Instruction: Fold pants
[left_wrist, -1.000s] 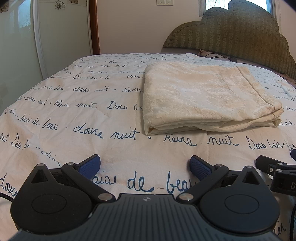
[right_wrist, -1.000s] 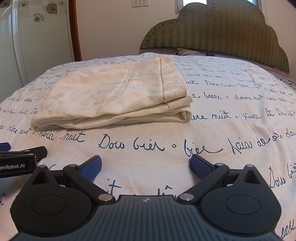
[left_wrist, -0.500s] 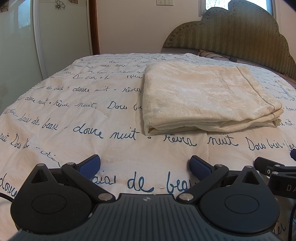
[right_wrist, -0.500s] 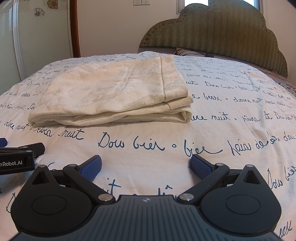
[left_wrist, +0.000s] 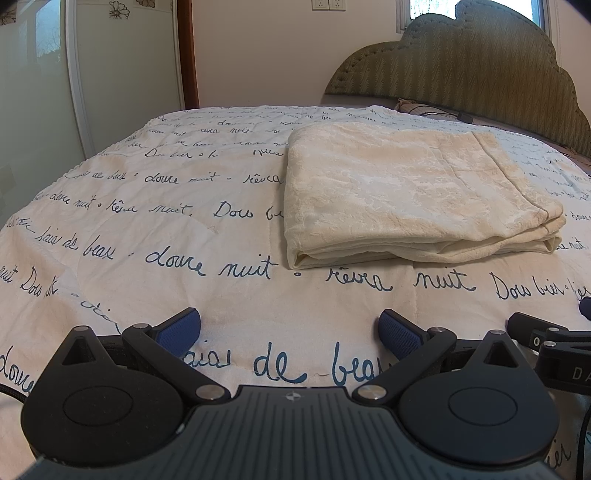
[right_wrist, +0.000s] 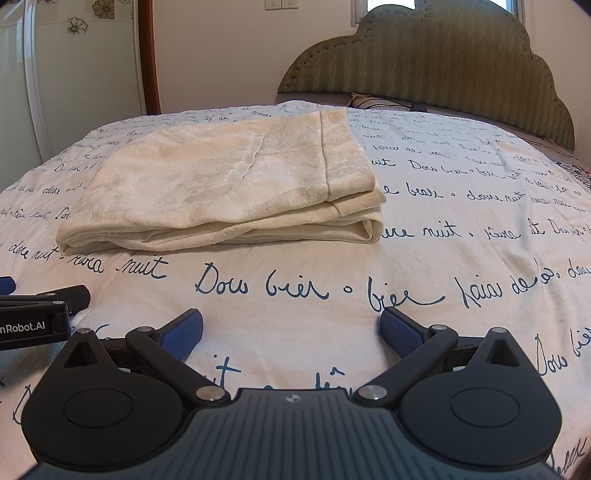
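Cream pants lie folded into a flat rectangular stack on the bedspread, right of centre in the left wrist view and left of centre as pants in the right wrist view. My left gripper is open, low over the bedspread, well short of the stack, with nothing between its blue pads. My right gripper is open too, equally short of the stack and empty. Each gripper shows at the other view's edge: right gripper, left gripper.
The white bedspread with blue handwriting covers the bed. A padded olive headboard stands at the far right, with a pillow edge below it. A wardrobe door is to the left.
The right wrist view has tipped and shifted slightly, so the stack sits a little lower and left in it. The left gripper and the pants stay still.
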